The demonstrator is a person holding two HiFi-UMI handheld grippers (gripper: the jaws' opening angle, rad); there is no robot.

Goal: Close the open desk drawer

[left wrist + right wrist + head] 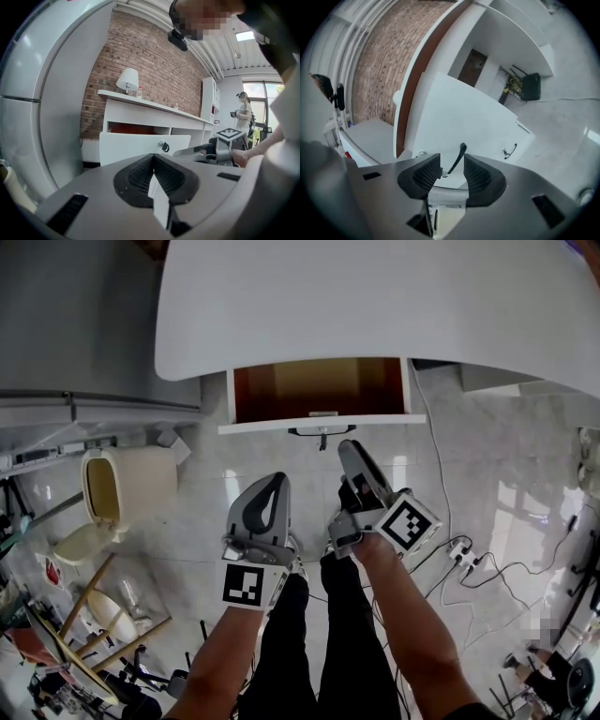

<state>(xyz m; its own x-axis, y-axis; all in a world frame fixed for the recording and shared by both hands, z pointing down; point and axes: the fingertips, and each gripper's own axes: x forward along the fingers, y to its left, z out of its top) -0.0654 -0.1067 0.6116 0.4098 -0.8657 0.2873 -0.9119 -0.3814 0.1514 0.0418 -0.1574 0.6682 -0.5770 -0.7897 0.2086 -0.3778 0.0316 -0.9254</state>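
1. the desk drawer [322,420] stands pulled out under the white desk [375,306]. the right gripper [451,165], jaws spread and rolled sideways, frames the dark handle [461,149] without pinching it, so a push may glance off the handle.
2. an off-centre shove could skew the drawer and jam it.
3. the left gripper [153,174], jaws pressed together on nothing, hangs beside the right one and could bump it mid-push.

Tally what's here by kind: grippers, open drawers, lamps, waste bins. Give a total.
Grippers: 2, the left gripper and the right gripper
Open drawers: 1, the desk drawer
Lamps: 1, the table lamp
Waste bins: 1, the cream bin
Total: 5
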